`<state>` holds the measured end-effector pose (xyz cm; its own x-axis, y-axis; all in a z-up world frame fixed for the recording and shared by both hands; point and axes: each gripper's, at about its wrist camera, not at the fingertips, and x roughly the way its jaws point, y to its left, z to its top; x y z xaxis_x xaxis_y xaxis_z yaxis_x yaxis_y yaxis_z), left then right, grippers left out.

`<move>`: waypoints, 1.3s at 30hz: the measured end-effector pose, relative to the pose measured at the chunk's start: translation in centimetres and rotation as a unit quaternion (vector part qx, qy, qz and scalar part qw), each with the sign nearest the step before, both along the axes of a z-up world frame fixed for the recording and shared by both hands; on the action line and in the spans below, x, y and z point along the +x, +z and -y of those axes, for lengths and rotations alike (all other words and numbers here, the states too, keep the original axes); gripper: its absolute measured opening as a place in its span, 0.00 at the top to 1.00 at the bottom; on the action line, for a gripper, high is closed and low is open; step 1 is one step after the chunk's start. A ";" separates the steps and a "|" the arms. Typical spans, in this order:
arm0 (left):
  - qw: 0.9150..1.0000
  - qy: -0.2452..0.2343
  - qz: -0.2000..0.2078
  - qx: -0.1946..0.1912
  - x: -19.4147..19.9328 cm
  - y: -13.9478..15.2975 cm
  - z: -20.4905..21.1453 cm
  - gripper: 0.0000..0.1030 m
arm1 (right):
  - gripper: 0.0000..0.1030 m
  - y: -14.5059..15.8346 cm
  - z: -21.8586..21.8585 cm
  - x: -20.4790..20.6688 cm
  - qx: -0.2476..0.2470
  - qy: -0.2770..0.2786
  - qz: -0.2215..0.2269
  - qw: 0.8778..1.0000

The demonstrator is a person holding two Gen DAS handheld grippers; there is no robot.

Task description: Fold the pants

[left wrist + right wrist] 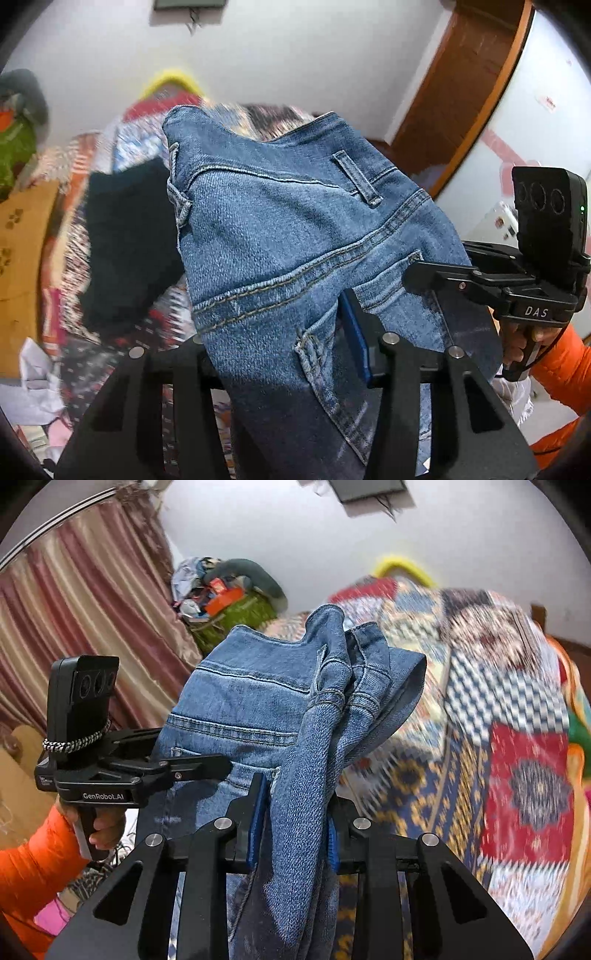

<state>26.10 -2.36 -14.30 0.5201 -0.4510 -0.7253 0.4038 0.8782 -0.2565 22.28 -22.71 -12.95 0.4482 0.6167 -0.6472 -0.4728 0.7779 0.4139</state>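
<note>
Your left gripper [291, 354] is clamped on the blue jeans [280, 229] near the waistband, and your right gripper [295, 823] pinches a bunched fold of the same jeans between its blue pads [255, 823]. The jeans hang lifted above the patterned bedspread [498, 738].

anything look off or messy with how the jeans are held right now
Yes: the jeans are bunched, not flat. In the right claw the denim is twisted into a thick rope, and the waistband flops over unevenly. The left claw also grips a crumpled fold.
</note>
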 end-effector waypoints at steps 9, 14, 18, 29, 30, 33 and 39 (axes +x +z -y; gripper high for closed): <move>0.995 0.069 0.067 0.008 3.2 3.8 -6.2 0.54 | 0.76 3.2 -5.6 5.1 0.010 0.037 0.058 0.998; 0.991 0.105 0.079 0.013 7.0 3.4 -9.1 0.54 | 0.77 3.4 -8.7 9.1 0.010 0.051 0.070 0.996; 0.987 0.132 0.084 0.027 10.4 2.1 -10.8 0.55 | 0.77 2.5 -11.3 12.5 0.006 0.049 0.069 0.996; 0.986 0.164 0.043 0.013 20.5 -4.4 -14.8 0.55 | 0.77 -2.8 -15.2 21.0 -0.009 0.040 0.034 0.999; 0.985 0.166 0.037 0.013 21.4 -5.3 -14.9 0.55 | 0.77 -3.3 -15.5 21.7 -0.014 0.039 0.030 0.999; 0.985 0.172 0.016 0.005 23.8 -7.6 -15.2 0.55 | 0.77 -4.6 -16.3 23.7 -0.042 0.035 0.022 0.998; 0.983 0.179 -0.031 0.006 27.2 -12.2 -15.2 0.55 | 0.77 -7.5 -16.7 26.4 -0.081 0.031 -0.011 0.996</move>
